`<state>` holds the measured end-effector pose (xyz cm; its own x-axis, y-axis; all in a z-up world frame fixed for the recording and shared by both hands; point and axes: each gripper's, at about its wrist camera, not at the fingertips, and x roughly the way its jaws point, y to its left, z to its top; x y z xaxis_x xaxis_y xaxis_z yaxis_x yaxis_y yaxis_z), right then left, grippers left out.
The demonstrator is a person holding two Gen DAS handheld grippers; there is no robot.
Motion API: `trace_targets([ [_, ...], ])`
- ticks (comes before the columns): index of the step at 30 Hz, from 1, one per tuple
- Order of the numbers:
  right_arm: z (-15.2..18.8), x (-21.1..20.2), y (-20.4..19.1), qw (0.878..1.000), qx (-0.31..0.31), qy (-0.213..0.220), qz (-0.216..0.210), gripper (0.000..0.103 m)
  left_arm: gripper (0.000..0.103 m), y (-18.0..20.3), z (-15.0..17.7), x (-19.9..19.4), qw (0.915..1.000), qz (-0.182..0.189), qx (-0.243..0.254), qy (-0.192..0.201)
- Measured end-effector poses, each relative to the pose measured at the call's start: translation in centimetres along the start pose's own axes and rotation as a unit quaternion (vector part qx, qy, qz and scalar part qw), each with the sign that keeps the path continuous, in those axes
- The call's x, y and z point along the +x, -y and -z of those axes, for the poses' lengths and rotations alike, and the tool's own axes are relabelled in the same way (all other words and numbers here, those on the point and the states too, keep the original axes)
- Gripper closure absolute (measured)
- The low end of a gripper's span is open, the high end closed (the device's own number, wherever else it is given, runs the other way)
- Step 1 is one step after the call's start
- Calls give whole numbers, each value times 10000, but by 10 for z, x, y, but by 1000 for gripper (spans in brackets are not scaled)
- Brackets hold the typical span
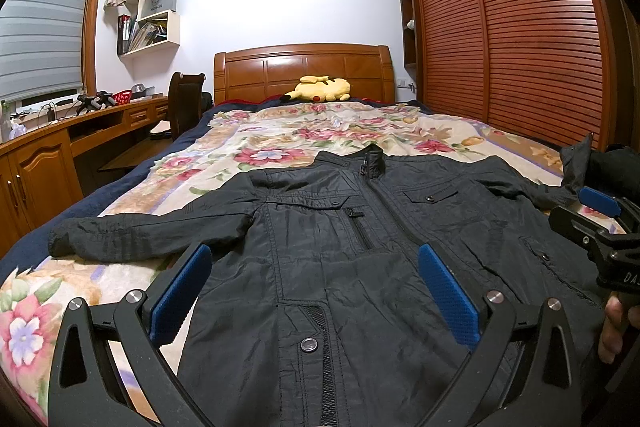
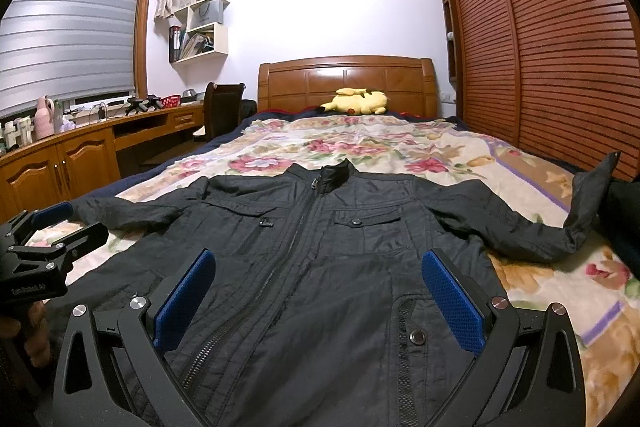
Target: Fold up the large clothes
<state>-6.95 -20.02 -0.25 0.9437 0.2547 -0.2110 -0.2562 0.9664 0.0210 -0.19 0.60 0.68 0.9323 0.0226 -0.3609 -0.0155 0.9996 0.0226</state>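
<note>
On the bed's floral blanket (image 1: 280,131) a black jacket (image 1: 340,247) lies face up and zipped, its collar toward the wooden headboard (image 1: 304,67) and its hem nearest the cameras. Both sleeves spread outward from the jacket's body, the one toward the louvred wardrobe (image 1: 520,47) ending in a raised cuff. Above the jacket's lower front hovers the left gripper (image 1: 316,291), jaws spread wide with nothing between the blue pads (image 1: 180,291). Beside it, over the jacket's hem on the wardrobe side, the right gripper (image 2: 320,299) is likewise wide open and holds nothing. Beyond the jacket's collar, a yellow plush toy (image 2: 360,101) rests against the headboard. Left of the jacket runs a wooden worktop (image 2: 100,125) under the window blind.
</note>
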Motion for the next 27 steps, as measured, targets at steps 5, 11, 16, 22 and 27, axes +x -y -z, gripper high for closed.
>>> trace_targets([
  [5, 0, 0, -1, 10000, -18, -5, -14, 0, 0, 1, 1, 0, 10000, 4, -1, 1],
  [11, -2, 1, -2, 9999, 26, -35, -129, 0, 0, -3, 1, -2, 10000, -37, 18, -19],
  [16, -6, 1, -10, 9996, -55, -20, -274, 0, 0, -14, 4, -6, 9999, -81, -48, -89],
  [22, -12, 5, -23, 9987, -227, 5, -446, 0, 0, -31, 2, -14, 9995, -288, -57, -70],
  [27, -20, 7, -26, 9979, -255, 45, -594, 0, 0, -51, 1, -19, 9988, -464, -153, -104],
])
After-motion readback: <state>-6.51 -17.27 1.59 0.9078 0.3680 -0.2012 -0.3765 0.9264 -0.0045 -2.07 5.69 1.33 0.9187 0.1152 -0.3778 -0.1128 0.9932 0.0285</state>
